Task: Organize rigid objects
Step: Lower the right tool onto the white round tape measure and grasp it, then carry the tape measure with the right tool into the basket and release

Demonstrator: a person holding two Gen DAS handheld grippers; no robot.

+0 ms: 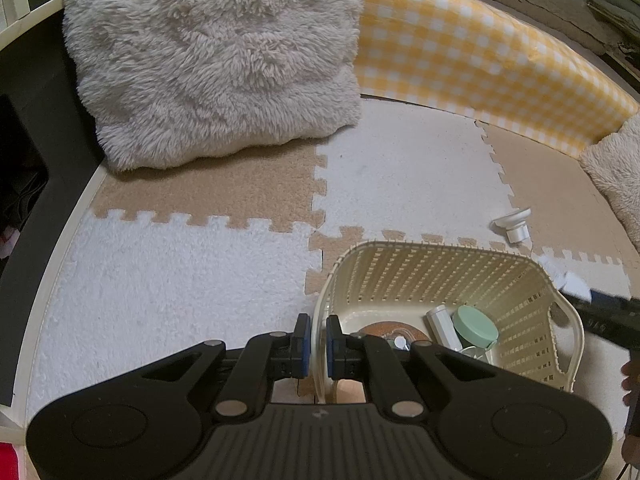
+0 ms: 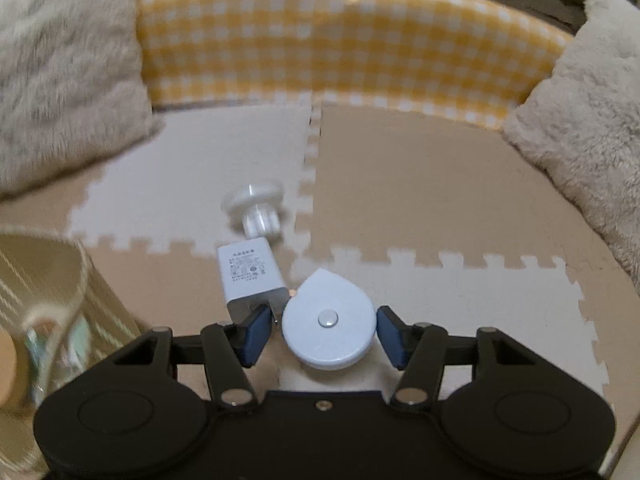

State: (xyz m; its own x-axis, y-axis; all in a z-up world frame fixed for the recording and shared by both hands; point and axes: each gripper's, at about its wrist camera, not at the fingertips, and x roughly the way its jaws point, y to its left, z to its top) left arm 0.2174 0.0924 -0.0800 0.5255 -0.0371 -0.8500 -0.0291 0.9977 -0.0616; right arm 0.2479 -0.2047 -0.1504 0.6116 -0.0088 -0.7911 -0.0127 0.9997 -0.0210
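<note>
My left gripper is shut on the near-left rim of a cream lattice basket. A mint-lidded jar, a white tube and a brown round piece lie inside it. My right gripper is down at the mat, its blue pads on either side of a white teardrop-shaped tape measure and closed on it. A white charger plug lies just left of the tape measure, touching the left pad. Beyond it lies a white mushroom-shaped knob, which the left wrist view also catches.
The floor is beige and white puzzle mat. A yellow checked bumper closes the back, with fluffy cushions at the left and right. The basket appears blurred at the left of the right wrist view. The right tool's black housing reaches past the basket's right side.
</note>
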